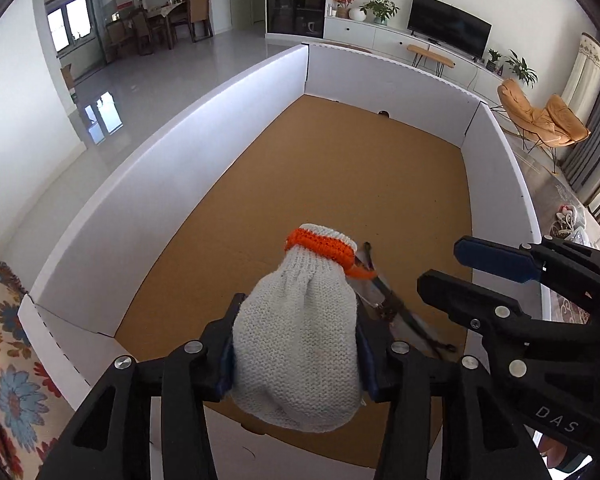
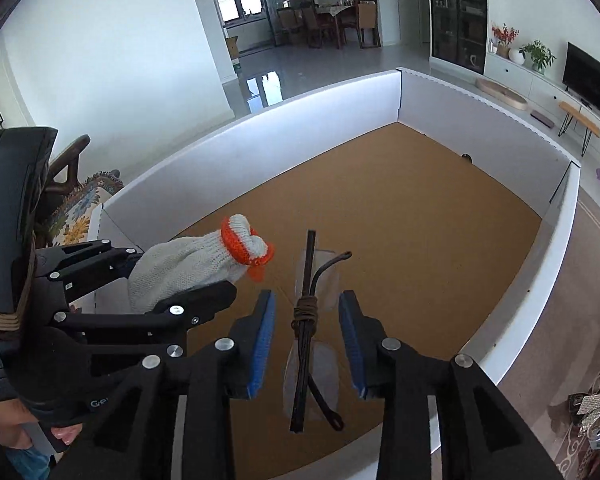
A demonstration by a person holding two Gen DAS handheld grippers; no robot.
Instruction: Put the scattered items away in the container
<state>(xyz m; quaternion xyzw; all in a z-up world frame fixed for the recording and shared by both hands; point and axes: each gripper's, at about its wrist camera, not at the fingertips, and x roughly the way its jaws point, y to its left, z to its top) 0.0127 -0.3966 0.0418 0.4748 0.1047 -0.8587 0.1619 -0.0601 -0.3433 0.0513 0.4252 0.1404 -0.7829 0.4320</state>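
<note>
My left gripper is shut on a white knitted glove with an orange cuff and holds it over the near end of a large white-walled box with a brown cardboard floor. The glove also shows in the right wrist view. My right gripper is open above a pair of clear safety glasses with dark arms and a brown cord, which lies on the box floor between the fingers. The right gripper shows in the left wrist view, beside the glasses.
The box stands on a living-room floor. A floral cushion lies to its left. An orange chair, a TV and a dining table stand farther off. A small dark spot sits at the far wall.
</note>
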